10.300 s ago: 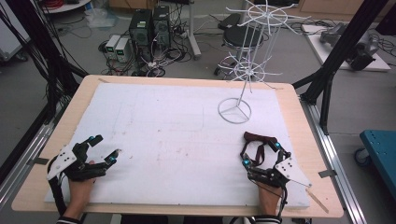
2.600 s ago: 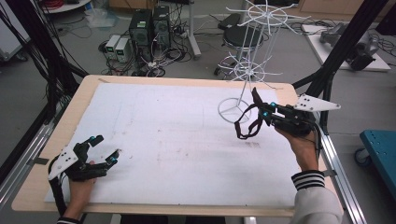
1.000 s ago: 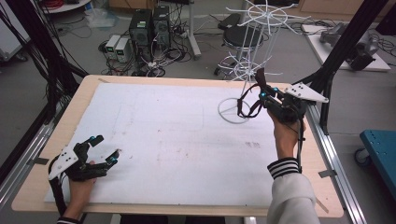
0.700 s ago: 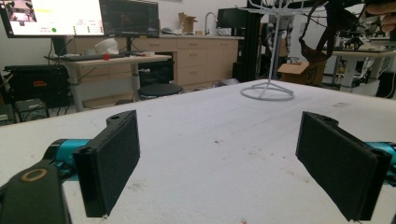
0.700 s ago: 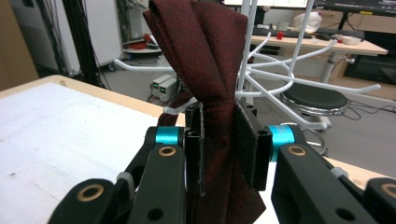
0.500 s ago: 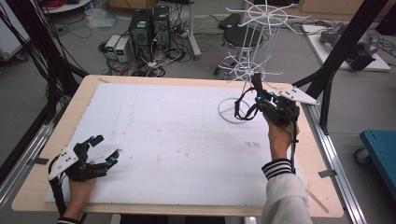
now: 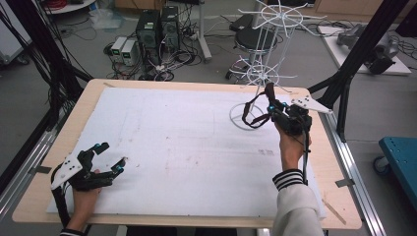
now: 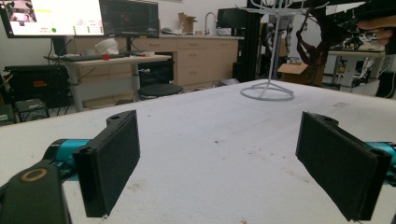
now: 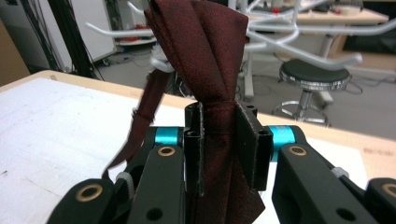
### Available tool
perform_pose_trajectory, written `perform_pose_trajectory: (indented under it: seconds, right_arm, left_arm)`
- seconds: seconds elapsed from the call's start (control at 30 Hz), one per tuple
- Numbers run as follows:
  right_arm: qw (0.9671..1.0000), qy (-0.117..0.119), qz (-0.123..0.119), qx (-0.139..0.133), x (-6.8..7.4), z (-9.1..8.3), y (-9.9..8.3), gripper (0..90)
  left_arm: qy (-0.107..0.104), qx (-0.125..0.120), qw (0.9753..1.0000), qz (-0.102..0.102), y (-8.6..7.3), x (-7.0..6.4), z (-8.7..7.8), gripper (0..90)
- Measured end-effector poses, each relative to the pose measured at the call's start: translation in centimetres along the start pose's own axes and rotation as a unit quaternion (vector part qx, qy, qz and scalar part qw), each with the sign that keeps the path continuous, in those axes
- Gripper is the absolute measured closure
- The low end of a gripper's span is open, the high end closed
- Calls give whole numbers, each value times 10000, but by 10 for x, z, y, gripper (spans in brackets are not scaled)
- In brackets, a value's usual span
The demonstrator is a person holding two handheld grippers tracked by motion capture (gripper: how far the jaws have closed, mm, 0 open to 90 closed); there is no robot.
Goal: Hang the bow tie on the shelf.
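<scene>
One dark red necktie (image 9: 212,70) is pinched between the jaws of the right tongs (image 9: 219,140). In the right gripper view its bunched folds rise above the closed jaws, and a thin strip of it hangs down to their left. In the high view the right tongs (image 7: 273,110) are raised over the far right part of the bench (image 7: 147,86), with the necktie (image 7: 255,117) looping down from them just beside the one white wire rack (image 7: 268,54). The loop hangs above the rack's round base ring; whether it touches the rack cannot be told.

The left tongs (image 7: 109,156) rest on the white mat (image 7: 172,147) at the near left corner, well apart from the necktie. Their jaws stand wide open with nothing between them, as the left gripper view (image 8: 217,163) shows. There are two tongs, one in each hand.
</scene>
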State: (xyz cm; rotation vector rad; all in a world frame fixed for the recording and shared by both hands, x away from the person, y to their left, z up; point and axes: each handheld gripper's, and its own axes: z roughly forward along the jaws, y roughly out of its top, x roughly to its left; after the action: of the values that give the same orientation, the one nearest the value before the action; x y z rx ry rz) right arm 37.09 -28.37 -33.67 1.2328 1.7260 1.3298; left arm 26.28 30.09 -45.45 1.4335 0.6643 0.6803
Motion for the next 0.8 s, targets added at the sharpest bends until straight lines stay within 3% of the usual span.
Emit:
perform_pose_trajectory:
  seconds: [0.33, 0.67, 0.7, 0.73, 0.8]
  right_arm:
    - [9990, -61, 384, 216, -9, 3, -15, 739]
    - [9993, -53, 264, 249, -9, 6, -17, 699]
    - [9995, -93, 168, 244, -8, 6, -17, 533]
    - [9995, -93, 168, 244, -8, 6, -17, 533]
    - [9994, -297, 29, 198, -5, 8, -17, 122]
  left_arm:
    - [-1, 10, 10000, 12, 0, 0, 0, 141]
    - [0, -2, 10000, -14, 0, 0, 0, 141]
    - [1, -2, 10000, -24, 0, 1, 0, 141]
    - [-2, -5, 10000, -26, 0, 1, 0, 141]
    - [-1, -6, 10000, -29, 0, 1, 0, 141]
